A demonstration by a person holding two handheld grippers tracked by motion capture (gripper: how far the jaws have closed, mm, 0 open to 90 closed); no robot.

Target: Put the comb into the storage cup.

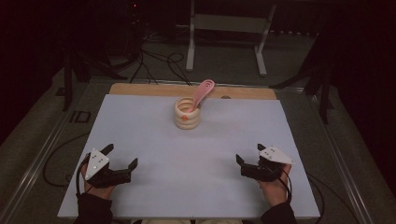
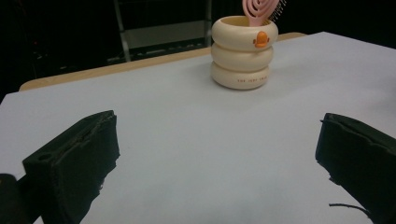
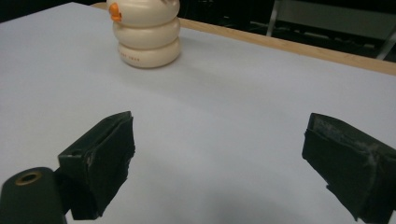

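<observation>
Cream-coloured holder shaped as three stacked rounded rings [image 1: 187, 113] stands upright on the pale grey table sheet [image 1: 187, 158], toward the far middle of it, a short way in from the bare wooden strip of tabletop [image 1: 140, 89] along the far edge. An orange mark sits on its top ring (seen in the left gripper view [image 2: 242, 51], facing that camera; in the right gripper view [image 3: 144, 32] the mark lies at the holder's left). A pink plastic hairbrush with an openwork swirl head [image 1: 201, 94] stands in the holder, leaning to the right and away, head up above the rim; the left gripper view [image 2: 259, 10] shows bristles at the head's right edge. Both grippers rest well apart from the holder, near the table's near edge. Left gripper [image 1: 122, 156] at the near left, held in the person's left hand [image 1: 95, 189], jaws spread wide, nothing between them. Right gripper [image 1: 250, 154] at the near right, held in the right hand [image 1: 275, 189], jaws likewise spread wide and holding nothing. Beyond the table, a white metal stand frame [image 1: 226, 28] on the dark floor, with black cables [image 1: 154, 63] to its left.
</observation>
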